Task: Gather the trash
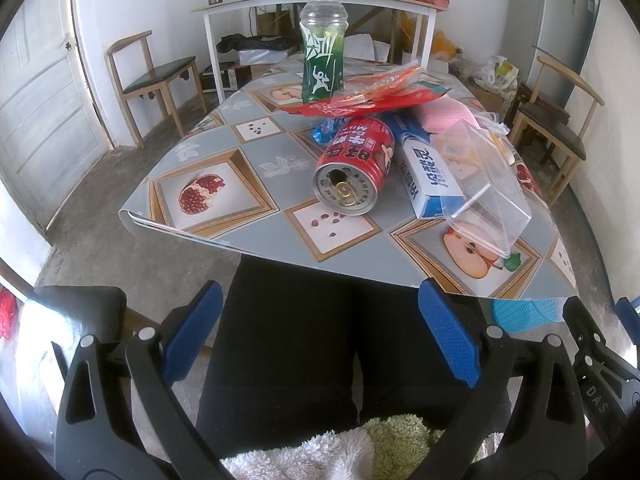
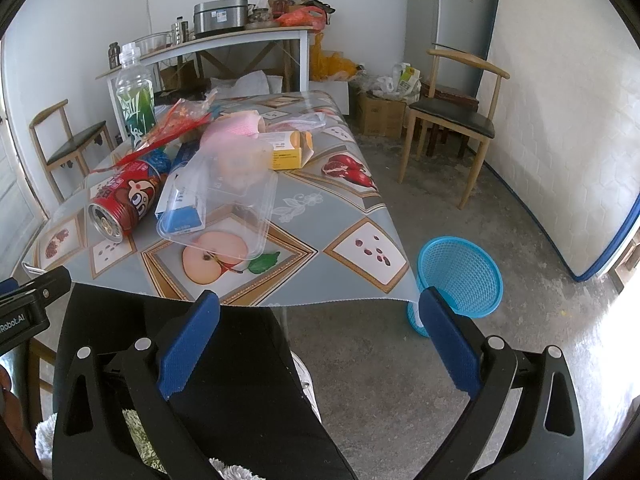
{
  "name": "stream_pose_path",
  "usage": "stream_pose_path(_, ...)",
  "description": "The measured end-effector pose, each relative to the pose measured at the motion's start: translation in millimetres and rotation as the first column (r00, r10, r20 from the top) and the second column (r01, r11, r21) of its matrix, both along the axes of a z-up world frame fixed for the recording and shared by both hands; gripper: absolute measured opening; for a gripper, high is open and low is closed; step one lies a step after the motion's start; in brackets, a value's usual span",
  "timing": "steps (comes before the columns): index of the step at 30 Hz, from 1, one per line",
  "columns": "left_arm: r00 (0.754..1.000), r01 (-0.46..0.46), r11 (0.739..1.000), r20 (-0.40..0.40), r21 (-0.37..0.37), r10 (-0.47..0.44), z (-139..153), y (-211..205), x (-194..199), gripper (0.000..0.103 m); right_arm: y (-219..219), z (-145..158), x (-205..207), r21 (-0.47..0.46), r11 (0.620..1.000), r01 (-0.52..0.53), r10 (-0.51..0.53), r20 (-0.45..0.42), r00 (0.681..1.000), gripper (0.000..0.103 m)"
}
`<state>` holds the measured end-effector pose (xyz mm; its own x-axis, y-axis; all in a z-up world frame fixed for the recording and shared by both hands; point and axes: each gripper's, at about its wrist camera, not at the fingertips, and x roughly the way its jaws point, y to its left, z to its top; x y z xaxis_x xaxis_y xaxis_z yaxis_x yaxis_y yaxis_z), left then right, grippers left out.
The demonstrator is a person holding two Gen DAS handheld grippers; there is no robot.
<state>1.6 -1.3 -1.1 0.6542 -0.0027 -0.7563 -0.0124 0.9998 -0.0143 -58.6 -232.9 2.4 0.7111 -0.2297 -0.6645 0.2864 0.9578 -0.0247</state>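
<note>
While both hand-held grippers hang low at the near edge of the worktop (image 2: 352, 208), the left hand-held gripper (image 1: 320, 332) and the right hand-held gripper (image 2: 320, 340) each stand wide apart, holding nothing. Trash lies heaped on the worktop: a red can (image 1: 354, 166) on its side at the near left, a blue-and-white box (image 1: 426, 168) just right of it under a clear plastic lid (image 1: 486, 192), and an upright green bottle (image 1: 322, 40) farther back. A blue basket (image 2: 460, 276) stands on the floor near the worktop's near right corner.
</note>
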Motion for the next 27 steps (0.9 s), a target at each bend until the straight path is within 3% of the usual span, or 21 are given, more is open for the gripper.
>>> stream_pose_path(27, 0.998, -0.018, 1.000, -0.057, -0.005, 0.018, -17, 6, 10, 0.094, -2, -10, 11, 0.015, 1.000, 0.004, -0.003, -0.050, 0.999, 0.097)
